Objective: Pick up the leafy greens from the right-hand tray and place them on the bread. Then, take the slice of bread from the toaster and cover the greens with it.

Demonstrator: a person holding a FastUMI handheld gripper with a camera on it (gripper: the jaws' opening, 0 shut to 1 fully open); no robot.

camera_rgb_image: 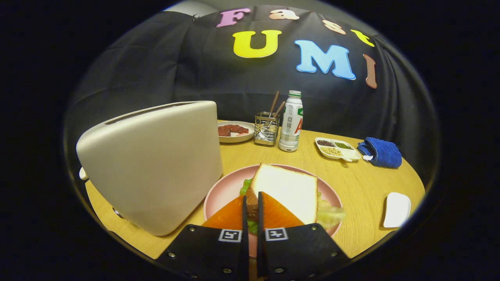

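A white slice of bread [289,191] lies tilted on top of the leafy greens [330,215] on the pink plate [222,191]. Green leaf edges poke out at the slice's left corner [246,185] and along its right side. My gripper [252,198] is low over the plate's near side, its fingers almost together with the slice's brown crust edge pinched between them. The cream toaster [156,164] stands just left of the plate, and its top slot shows no bread. A small white tray [397,209] sits to the right of the plate.
Behind the plate stand a white bottle [291,123], a metal utensil holder [266,128] and a dish of red food [234,131]. A divided dish of beans [338,149] and a blue cloth [381,152] lie at the back right on the wooden table [363,183].
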